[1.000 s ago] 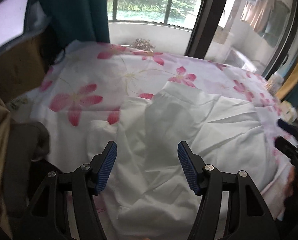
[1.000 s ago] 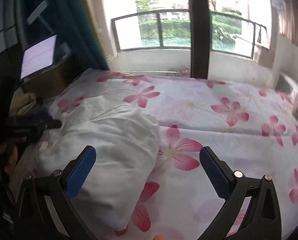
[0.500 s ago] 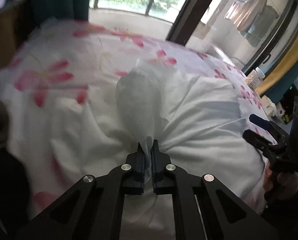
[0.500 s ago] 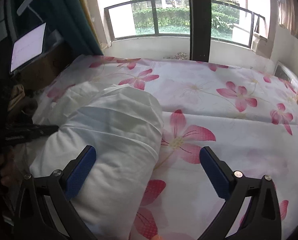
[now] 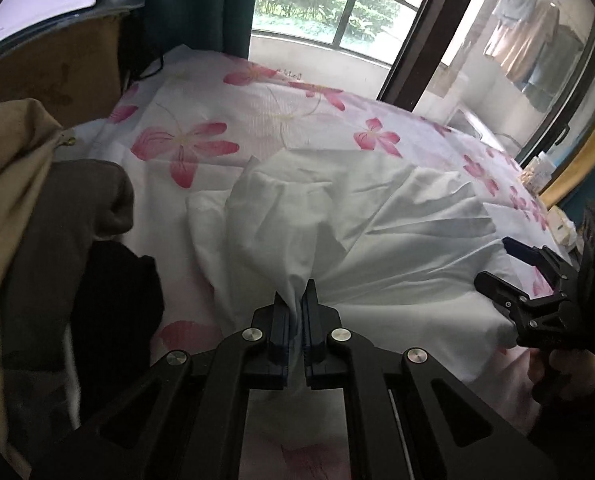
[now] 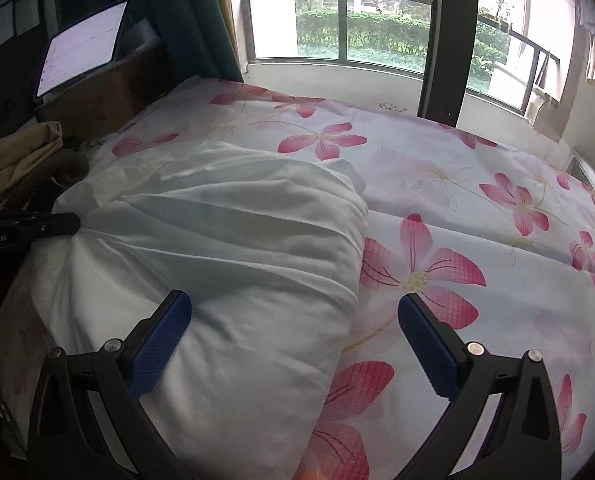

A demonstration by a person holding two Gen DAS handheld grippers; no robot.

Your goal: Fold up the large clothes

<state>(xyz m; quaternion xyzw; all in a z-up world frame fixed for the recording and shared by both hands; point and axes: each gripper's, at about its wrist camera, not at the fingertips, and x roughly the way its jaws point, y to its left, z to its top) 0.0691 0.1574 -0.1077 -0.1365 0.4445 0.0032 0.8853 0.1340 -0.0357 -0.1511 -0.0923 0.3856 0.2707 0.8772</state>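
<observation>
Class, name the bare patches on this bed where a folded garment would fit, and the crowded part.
Free: the floral sheet between the white garment and the window, and right of the garment. Crowded: the pile of clothes on its other side.

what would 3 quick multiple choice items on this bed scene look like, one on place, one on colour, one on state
1. Where does the white garment lie?
A on the flowered bedsheet
B on the windowsill
C on the floor

2. What colour are the sheet's flowers?
A blue
B pink
C yellow

3. How do the left tongs stand?
A wide open
B shut on the garment
C out of view

Answers:
1 A, sheet shows all around it.
2 B, pink petals throughout.
3 B, white cloth is pinched between the pads, while the right tongs gape.
</observation>
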